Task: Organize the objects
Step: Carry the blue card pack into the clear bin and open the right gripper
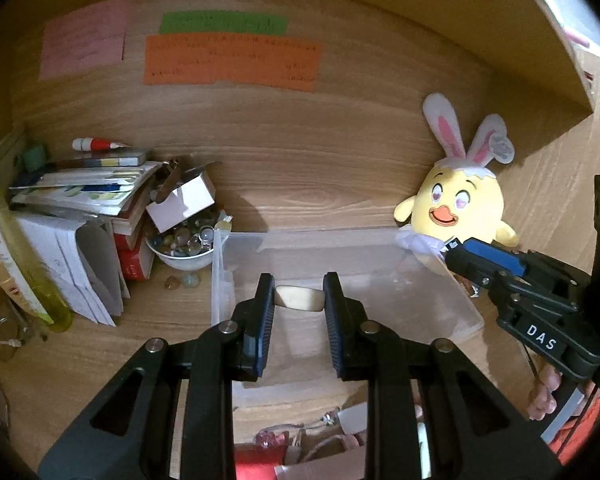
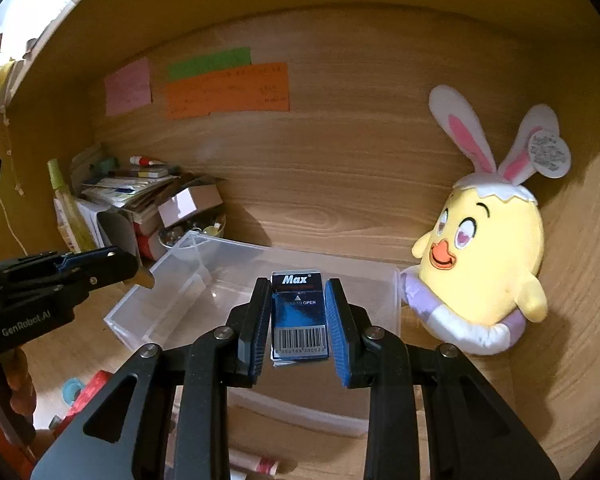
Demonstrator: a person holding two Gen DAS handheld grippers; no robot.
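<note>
My left gripper (image 1: pixel 299 295) is shut on a cream eraser-like block (image 1: pixel 299 298) and holds it over the clear plastic box (image 1: pixel 452 300). My right gripper (image 2: pixel 298 304) is shut on a blue "Max" staples box (image 2: pixel 299 316), above the same clear box (image 2: pixel 140 312). The right gripper also shows at the right of the left wrist view (image 1: pixel 476 258). The left gripper shows at the left of the right wrist view (image 2: pixel 132 270), with the cream block's tip at its fingers.
A yellow chick plush with bunny ears (image 2: pixel 488 248) leans at the right beside the box. A stack of books and papers (image 1: pixel 80 196), a white bowl of stones (image 1: pixel 182 242) and a tilted small carton (image 1: pixel 182 200) stand at the left. Coloured notes (image 1: pixel 232 62) hang on the back wall.
</note>
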